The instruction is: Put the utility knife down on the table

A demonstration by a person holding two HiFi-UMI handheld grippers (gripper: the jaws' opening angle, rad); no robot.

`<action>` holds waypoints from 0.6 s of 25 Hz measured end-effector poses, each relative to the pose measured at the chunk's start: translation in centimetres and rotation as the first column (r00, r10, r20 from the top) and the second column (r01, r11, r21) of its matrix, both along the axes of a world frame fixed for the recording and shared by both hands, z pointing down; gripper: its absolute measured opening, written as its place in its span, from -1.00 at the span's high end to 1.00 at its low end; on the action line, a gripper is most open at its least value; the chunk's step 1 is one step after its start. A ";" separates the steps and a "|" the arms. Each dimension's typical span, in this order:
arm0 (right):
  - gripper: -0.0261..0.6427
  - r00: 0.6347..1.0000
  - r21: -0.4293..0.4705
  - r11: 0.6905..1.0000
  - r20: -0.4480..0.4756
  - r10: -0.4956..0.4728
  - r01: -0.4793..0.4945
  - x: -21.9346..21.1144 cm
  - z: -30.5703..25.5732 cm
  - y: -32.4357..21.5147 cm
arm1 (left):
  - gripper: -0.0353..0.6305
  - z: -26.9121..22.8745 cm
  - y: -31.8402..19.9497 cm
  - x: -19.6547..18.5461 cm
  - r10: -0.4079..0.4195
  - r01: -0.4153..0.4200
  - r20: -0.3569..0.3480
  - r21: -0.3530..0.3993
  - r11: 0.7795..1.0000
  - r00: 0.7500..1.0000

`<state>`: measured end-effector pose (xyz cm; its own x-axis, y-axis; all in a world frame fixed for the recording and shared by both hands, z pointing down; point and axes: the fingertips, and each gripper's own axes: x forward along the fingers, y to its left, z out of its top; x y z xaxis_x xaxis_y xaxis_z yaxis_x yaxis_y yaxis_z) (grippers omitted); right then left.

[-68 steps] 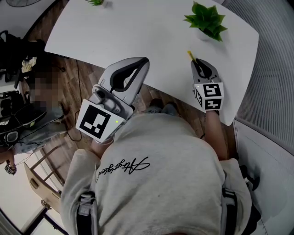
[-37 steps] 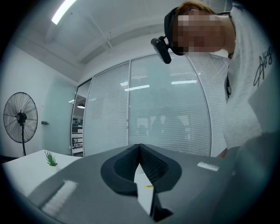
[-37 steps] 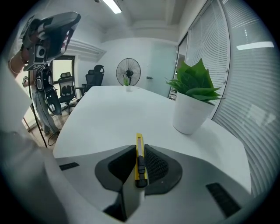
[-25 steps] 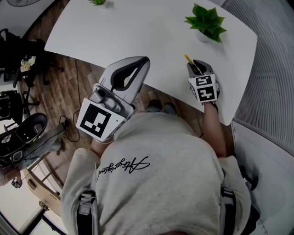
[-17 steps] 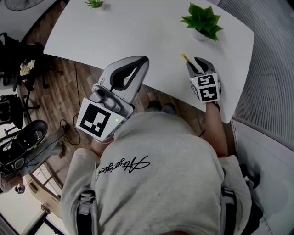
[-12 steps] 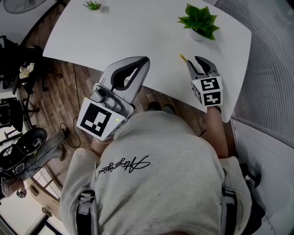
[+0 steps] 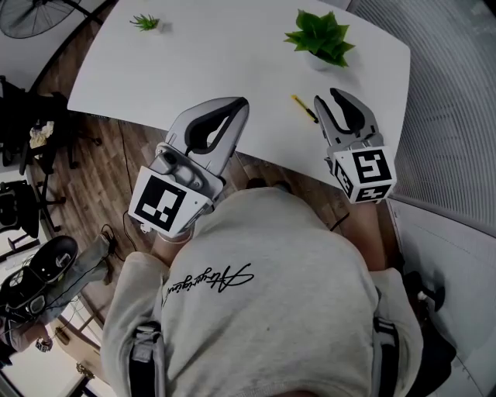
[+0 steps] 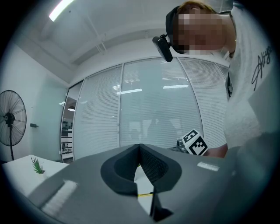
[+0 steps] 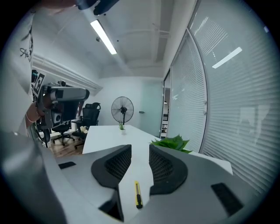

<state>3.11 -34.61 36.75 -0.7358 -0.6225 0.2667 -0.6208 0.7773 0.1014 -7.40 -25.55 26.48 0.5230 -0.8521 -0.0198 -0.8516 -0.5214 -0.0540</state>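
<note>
The yellow utility knife (image 7: 304,108) lies flat on the white table (image 7: 217,62) near its front edge. In the right gripper view the utility knife (image 9: 138,194) rests on the tabletop below the gap between the jaws, apart from both. My right gripper (image 7: 329,99) hovers just right of the knife, open with nothing between its fingers; the right gripper (image 9: 140,148) looks along the table. My left gripper (image 7: 245,101) hangs over the table's front edge, tips shut together and empty. The left gripper (image 8: 139,146) points level.
A potted green plant (image 7: 318,35) stands behind the knife at the back right. A small sprig plant (image 7: 144,22) sits at the far left. Wooden floor and office chairs (image 7: 31,116) lie left of the table. A standing fan (image 9: 122,107) is beyond the table's far end.
My right gripper opened, let go of the utility knife and rose off the table toward me; the knife stays lying on the tabletop. The left gripper held still.
</note>
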 end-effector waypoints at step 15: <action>0.54 0.975 0.168 0.986 0.222 -0.021 -0.017 2.4 -9.4 3.0 | 0.90 -0.1 -0.5 1.0 0.042 -0.043 0.024 0.020 0.999 0.999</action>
